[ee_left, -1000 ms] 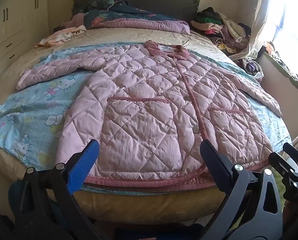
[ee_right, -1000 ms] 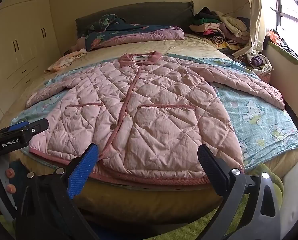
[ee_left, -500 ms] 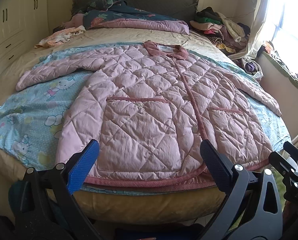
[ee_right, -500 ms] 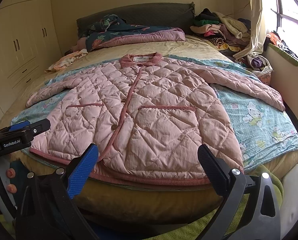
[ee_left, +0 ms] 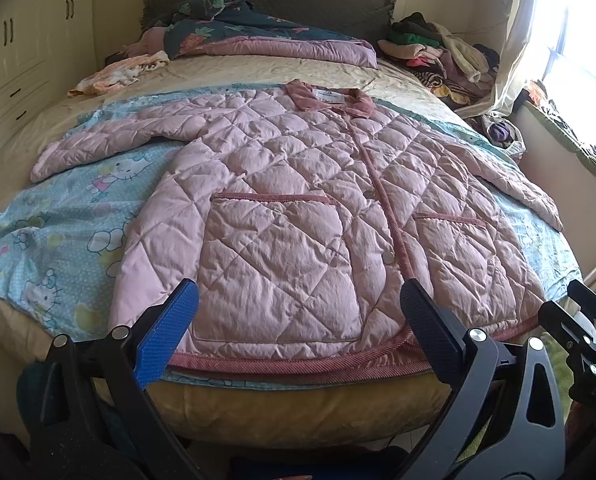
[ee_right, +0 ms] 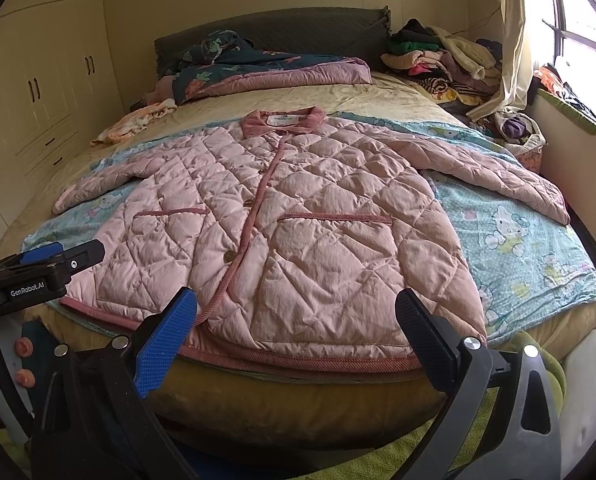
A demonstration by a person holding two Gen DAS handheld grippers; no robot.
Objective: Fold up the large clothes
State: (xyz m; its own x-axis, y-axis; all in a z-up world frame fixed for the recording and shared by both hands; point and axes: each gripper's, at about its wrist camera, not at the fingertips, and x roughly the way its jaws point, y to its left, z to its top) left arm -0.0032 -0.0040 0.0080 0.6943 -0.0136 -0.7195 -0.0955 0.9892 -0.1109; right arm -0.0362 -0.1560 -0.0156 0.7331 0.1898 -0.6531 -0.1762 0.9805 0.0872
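Note:
A pink quilted jacket (ee_left: 298,200) lies flat and face up on the bed, buttoned, both sleeves spread out, collar toward the headboard; it also shows in the right wrist view (ee_right: 298,232). My left gripper (ee_left: 298,328) is open and empty, held just before the jacket's hem at the bed's foot. My right gripper (ee_right: 296,326) is open and empty, also just before the hem, to the right of the left one. The left gripper shows at the left edge of the right wrist view (ee_right: 46,268).
A light blue cartoon sheet (ee_left: 58,232) lies under the jacket. A dark floral quilt (ee_left: 258,36) and a clothes heap (ee_left: 437,52) sit by the headboard. A small garment (ee_left: 118,74) lies far left. Wardrobes (ee_right: 38,80) stand left, a window sill (ee_right: 569,100) right.
Both views have shifted very slightly; the jacket lies as before and both grippers stay open.

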